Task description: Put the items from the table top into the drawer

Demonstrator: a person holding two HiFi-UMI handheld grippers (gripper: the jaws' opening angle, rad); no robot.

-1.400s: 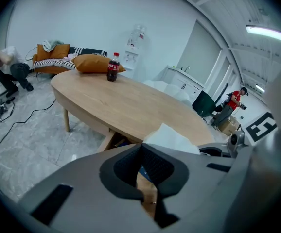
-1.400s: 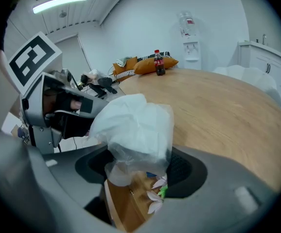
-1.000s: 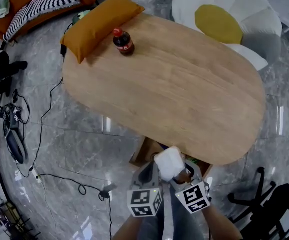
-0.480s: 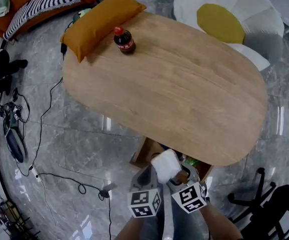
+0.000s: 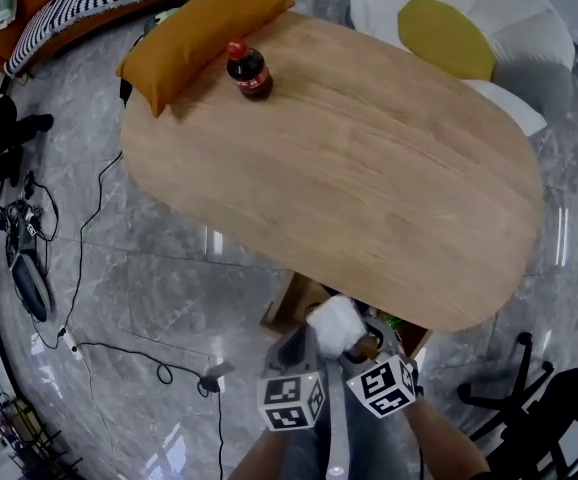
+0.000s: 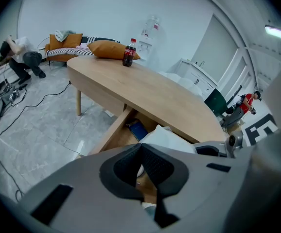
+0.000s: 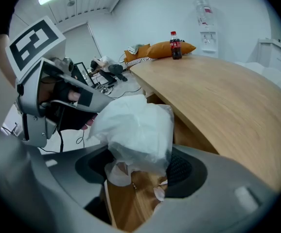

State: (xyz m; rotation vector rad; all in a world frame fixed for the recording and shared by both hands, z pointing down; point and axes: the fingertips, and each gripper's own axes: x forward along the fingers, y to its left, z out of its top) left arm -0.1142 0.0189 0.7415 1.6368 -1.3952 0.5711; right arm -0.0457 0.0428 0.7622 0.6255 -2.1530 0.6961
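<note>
The right claw (image 7: 143, 174) is clenched on a white plastic bag (image 7: 135, 127). It holds the bag above the open drawer (image 5: 291, 306) at the bench's (image 5: 389, 178) 6 o'clock edge, probably so the bag can drop straight in. The left claw (image 6: 141, 149), tips together and seemingly empty, hangs just beside the bag, while a cola bottle (image 5: 248, 71) stands at the bench's 11 o'clock end, not yet stowed.

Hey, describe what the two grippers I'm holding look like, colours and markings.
The left gripper and right gripper are both smooth light grey moulded plastic, with curved jaws lined in black textured pads. Each carries a white cube printed with bold black square markers.
</note>
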